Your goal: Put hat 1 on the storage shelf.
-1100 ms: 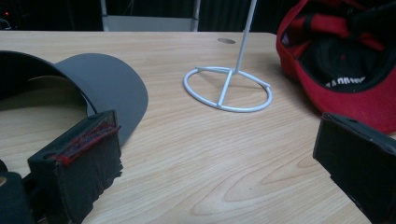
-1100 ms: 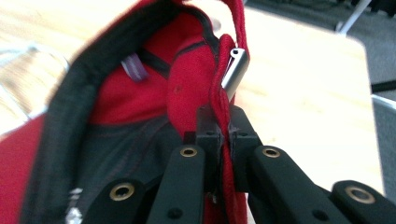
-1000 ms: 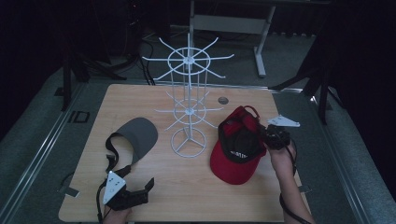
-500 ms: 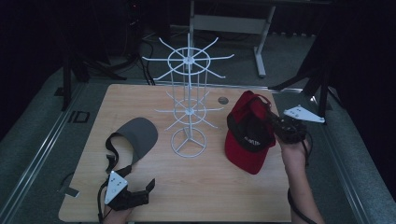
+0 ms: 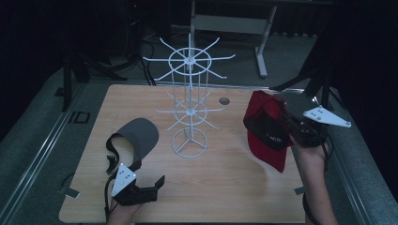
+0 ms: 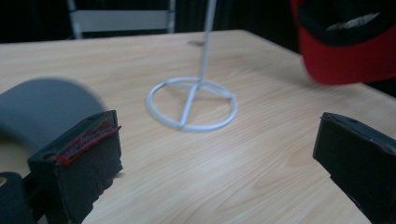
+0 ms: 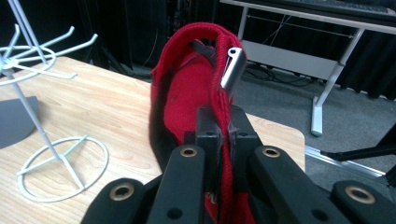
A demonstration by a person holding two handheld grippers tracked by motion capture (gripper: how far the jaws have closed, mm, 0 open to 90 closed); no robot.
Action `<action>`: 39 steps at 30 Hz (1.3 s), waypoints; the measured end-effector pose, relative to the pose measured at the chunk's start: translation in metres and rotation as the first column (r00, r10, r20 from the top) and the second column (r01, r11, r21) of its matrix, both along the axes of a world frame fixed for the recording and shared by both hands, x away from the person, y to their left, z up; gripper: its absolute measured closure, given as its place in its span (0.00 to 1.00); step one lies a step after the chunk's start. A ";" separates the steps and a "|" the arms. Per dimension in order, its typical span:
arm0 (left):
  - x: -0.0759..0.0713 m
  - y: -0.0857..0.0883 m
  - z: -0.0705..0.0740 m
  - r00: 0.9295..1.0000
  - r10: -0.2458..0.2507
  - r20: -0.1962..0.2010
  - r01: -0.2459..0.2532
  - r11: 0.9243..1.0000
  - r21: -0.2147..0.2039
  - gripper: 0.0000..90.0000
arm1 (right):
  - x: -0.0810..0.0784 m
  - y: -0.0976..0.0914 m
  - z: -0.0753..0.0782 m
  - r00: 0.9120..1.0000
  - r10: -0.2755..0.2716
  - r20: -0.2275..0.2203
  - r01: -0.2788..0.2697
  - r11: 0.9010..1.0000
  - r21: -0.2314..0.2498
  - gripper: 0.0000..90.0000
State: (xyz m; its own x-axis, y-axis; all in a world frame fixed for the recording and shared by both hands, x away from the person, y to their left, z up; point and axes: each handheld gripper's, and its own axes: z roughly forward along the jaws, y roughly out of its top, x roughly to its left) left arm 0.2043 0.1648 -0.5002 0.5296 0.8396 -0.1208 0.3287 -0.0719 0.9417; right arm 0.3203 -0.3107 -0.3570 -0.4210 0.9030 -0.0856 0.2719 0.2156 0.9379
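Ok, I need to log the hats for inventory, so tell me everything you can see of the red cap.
The red cap is a fabric baseball cap with a black inner band, small pale lettering and a metal buckle on its strap. It hangs lifted off the table, right of the white wire rack, brim downward. The right gripper is clamped on its strap edge; nothing else touches it.

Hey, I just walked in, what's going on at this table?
A person is working with two handheld grippers. The right gripper is shut on the strap of a red cap, holding it off the table beside a white wire rack. The left gripper rests open near the front edge, next to a grey visor lying flat.
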 end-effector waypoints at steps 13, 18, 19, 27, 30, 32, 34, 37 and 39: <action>0.022 -0.051 0.057 0.994 -0.102 0.040 0.101 0.994 0.034 0.02 | -0.027 0.000 0.017 0.997 0.061 0.050 -0.063 0.997 0.034 0.96; 0.031 -0.070 0.073 0.991 -0.126 0.050 0.123 0.991 0.058 0.02 | -0.034 -0.002 0.022 0.996 0.071 0.058 -0.073 0.997 0.035 0.96; 0.032 -0.074 0.075 0.989 -0.138 0.052 0.135 0.989 0.061 0.02 | -0.035 -0.002 0.022 0.996 0.072 0.061 -0.074 0.997 0.036 0.96; 0.043 -0.110 0.099 0.976 -0.201 0.078 0.193 0.976 0.102 0.03 | -0.049 -0.002 0.025 0.992 0.108 0.073 -0.112 0.992 0.055 0.96; 0.047 -0.123 0.108 0.970 -0.223 0.098 0.212 0.970 0.116 0.03 | -0.055 -0.001 0.027 0.990 0.117 0.079 -0.122 0.991 0.063 0.96; 0.051 -0.132 0.112 0.964 -0.244 0.109 0.231 0.965 0.124 0.03 | -0.057 0.000 0.028 0.988 0.128 0.082 -0.134 0.989 0.068 0.96; 0.055 -0.141 0.117 0.961 -0.253 0.115 0.238 0.962 0.130 0.03 | -0.059 0.003 0.028 0.987 0.139 0.085 -0.145 0.987 0.067 0.96; 0.063 -0.153 0.123 0.955 -0.272 0.116 0.256 0.957 0.137 0.03 | -0.062 0.005 0.030 0.985 0.150 0.091 -0.156 0.986 0.066 0.96; 0.068 -0.160 0.126 0.955 -0.273 0.118 0.255 0.956 0.142 0.03 | -0.064 0.006 0.033 0.983 0.156 0.099 -0.163 0.985 0.065 0.96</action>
State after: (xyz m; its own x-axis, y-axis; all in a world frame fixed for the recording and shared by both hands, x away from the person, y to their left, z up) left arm 0.2719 0.0044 -0.3738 0.7385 0.6714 0.0625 0.1531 -0.2573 0.9541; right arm 0.2561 -0.3043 -0.3243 -0.5532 0.8303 -0.0677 0.1502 0.1793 0.9722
